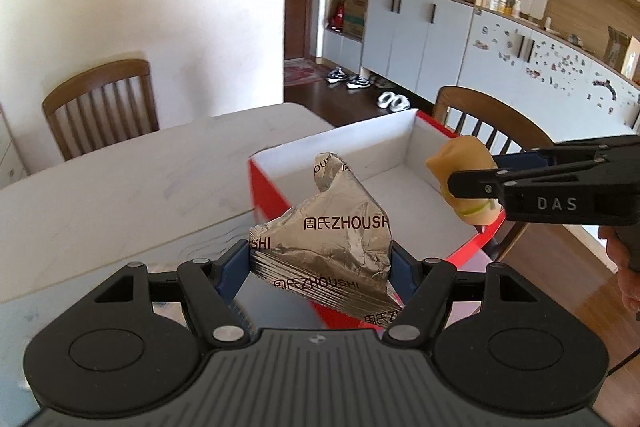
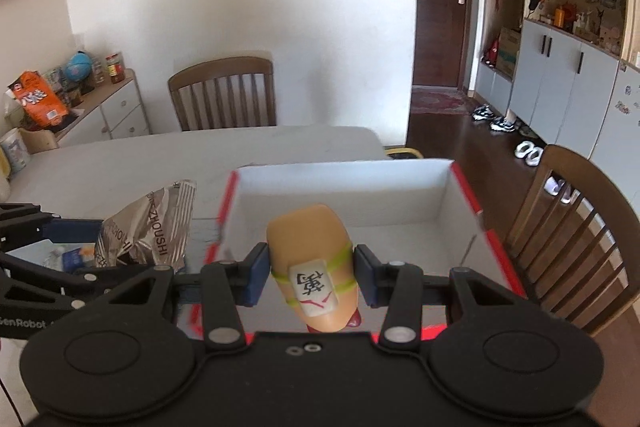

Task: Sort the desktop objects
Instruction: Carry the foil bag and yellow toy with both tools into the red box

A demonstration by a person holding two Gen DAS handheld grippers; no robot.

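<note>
Silver foil packet (image 1: 328, 227) between hand-held gripper (image 1: 320, 263) fingers.

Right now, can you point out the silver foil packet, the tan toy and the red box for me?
silver foil packet (image 1: 336, 239), left wrist view, crinkled front face.
tan toy (image 2: 310, 247), right wrist view, smooth upper body.
red box (image 2: 344, 193), right wrist view, white inner back wall.

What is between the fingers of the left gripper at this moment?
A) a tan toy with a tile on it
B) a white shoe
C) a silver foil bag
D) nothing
C: the left gripper is closed on the crinkled silver foil bag, beside the red box.
</note>
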